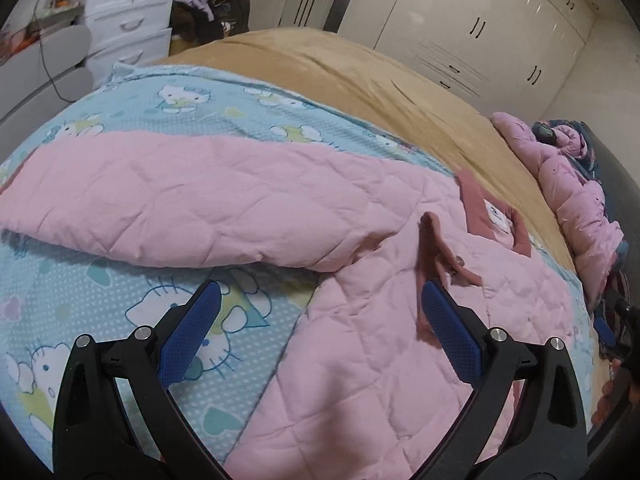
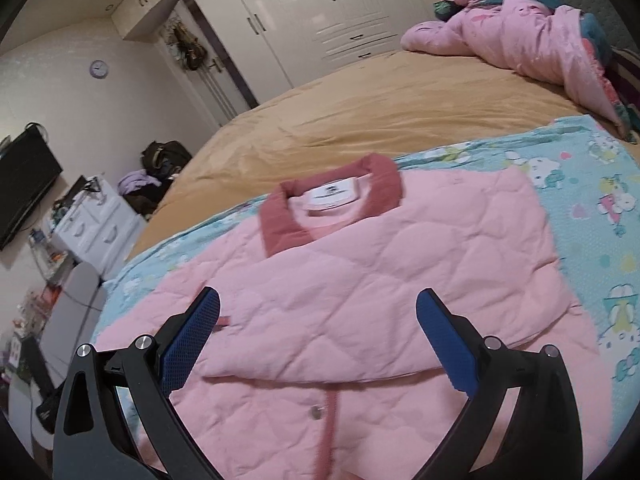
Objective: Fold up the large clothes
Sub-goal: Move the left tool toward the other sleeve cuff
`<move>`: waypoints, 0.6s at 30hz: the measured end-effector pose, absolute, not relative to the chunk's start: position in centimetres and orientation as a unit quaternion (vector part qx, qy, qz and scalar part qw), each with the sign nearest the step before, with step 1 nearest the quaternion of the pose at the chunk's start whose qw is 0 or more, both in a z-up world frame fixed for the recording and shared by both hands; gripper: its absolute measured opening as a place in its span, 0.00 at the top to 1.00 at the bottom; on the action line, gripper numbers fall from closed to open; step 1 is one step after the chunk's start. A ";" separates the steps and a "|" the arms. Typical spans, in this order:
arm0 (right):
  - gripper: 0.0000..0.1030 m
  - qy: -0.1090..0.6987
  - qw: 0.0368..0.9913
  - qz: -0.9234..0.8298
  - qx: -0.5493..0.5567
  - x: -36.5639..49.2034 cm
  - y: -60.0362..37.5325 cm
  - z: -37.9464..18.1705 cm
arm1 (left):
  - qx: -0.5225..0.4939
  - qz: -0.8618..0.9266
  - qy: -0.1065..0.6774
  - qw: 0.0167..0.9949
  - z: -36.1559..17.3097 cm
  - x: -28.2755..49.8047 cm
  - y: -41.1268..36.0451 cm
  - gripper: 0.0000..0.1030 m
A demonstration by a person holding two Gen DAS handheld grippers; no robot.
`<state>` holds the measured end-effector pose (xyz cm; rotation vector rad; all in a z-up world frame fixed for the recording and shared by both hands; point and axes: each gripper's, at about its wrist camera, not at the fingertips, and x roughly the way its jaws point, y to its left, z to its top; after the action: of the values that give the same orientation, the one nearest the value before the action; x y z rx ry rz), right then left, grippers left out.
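Pink quilted jacket (image 2: 360, 280) lies flat on a light blue cartoon-print blanket (image 1: 100, 360), which is spread over a tan bedsheet (image 2: 380, 108) on the bed. Its darker pink collar (image 2: 332, 204) with a white label (image 2: 334, 196) points toward the far side of the bed, and one sleeve (image 1: 160, 200) stretches out to the side across the blanket. In the right wrist view the other sleeve is folded over the chest, above a snap button (image 2: 317, 412) on the front edge. The left gripper (image 1: 320, 328) is spread wide and grasps nothing; it is over the place where the jacket's side meets the blanket. The right gripper (image 2: 318, 332) is also spread wide and empty, over the middle of the jacket. A crumpled pink duvet (image 2: 520, 40) sits at the head of the bed, well apart from the jacket. White wardrobes (image 2: 320, 12) and a white drawer unit (image 1: 124, 12) stand along the walls.
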<state>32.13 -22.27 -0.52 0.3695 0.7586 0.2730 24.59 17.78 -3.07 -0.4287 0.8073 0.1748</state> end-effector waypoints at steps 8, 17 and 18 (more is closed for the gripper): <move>0.05 0.365 0.903 0.156 0.166 31.0 -18.2 0.9 | -0.204 0.090 0.386 0.895 -2.5 24.3 19.0 0.09; 0.05 0.368 0.901 0.187 0.130 30.6 -12.5 2.6 | -0.221 0.115 0.379 0.891 -2.2 23.4 22.1 0.09; 0.05 0.369 0.901 0.194 0.124 30.6 -11.5 2.8 | -0.223 0.118 0.377 0.891 -2.1 23.2 22.6 0.09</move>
<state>30.60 -11.52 2.82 0.2560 0.7630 0.4013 23.22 22.58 -2.13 -0.4639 0.7832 0.2456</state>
